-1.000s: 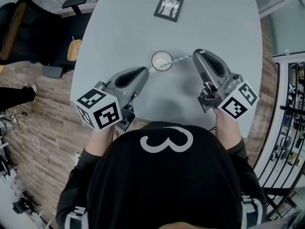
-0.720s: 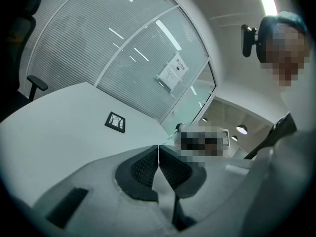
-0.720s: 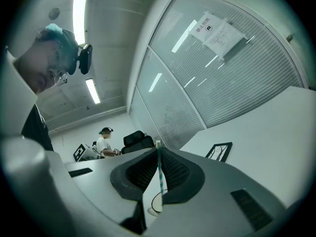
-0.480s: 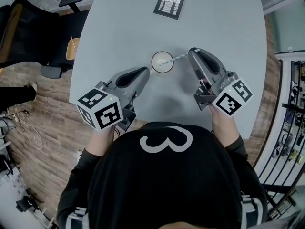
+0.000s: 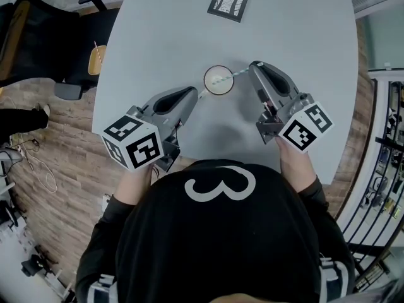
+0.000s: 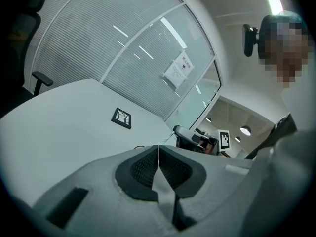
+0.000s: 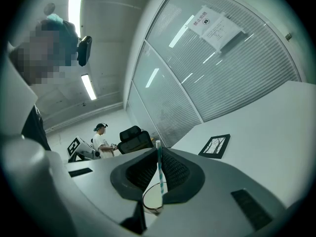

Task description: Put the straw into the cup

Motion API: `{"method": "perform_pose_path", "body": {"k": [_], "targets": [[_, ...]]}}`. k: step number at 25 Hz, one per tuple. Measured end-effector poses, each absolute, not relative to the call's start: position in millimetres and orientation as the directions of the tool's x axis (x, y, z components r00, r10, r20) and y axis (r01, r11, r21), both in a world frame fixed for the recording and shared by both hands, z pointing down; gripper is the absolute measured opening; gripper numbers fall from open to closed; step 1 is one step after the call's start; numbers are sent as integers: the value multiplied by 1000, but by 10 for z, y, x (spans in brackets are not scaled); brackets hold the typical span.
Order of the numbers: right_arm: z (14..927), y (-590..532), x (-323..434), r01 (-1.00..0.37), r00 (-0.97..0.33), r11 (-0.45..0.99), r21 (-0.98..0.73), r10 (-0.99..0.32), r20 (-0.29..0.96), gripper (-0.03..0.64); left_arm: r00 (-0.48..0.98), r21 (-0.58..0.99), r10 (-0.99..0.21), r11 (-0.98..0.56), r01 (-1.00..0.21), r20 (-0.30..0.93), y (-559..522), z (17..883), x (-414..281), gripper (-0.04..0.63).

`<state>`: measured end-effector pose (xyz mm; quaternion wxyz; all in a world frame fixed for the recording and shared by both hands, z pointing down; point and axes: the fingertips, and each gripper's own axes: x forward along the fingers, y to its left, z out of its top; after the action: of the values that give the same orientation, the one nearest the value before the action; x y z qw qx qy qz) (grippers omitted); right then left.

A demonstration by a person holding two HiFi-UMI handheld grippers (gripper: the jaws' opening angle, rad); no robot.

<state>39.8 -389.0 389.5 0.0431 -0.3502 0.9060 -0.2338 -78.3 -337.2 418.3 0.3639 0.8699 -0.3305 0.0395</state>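
Note:
A small white cup point(image 5: 218, 80) stands upright in the middle of the pale grey table point(image 5: 164, 36). My right gripper point(image 5: 254, 66) is just right of the cup, shut on a white-and-teal striped straw point(image 5: 231, 77). The straw slants left, and its free end lies over the cup's mouth. In the right gripper view the straw point(image 7: 159, 168) stands between the dark pads, with the cup point(image 7: 153, 200) right beneath it. My left gripper point(image 5: 193, 94) is shut and holds nothing, its tip a little left of the cup. Its pads point(image 6: 148, 166) meet in the left gripper view.
A black-framed marker card point(image 5: 228, 1) lies flat at the table's far side. A black office chair point(image 5: 38, 36) and a round wooden seat point(image 5: 96, 60) stand off the table's left edge. Glass walls with blinds point(image 7: 222, 68) close the room behind the table.
My right gripper has moved left toward the cup with the straw, so the straw's free end reaches further over the cup's mouth. The left gripper has hardly moved.

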Motion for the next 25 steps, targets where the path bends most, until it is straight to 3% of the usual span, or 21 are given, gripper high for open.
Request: {"method": "perform_pose_path", "body": {"k": [25], "targets": [[4132, -3891, 330, -619, -758, 640, -456, -639, 132, 31, 767, 619, -545, -484, -618, 339, -3318, 4312, -805, 18]]}}
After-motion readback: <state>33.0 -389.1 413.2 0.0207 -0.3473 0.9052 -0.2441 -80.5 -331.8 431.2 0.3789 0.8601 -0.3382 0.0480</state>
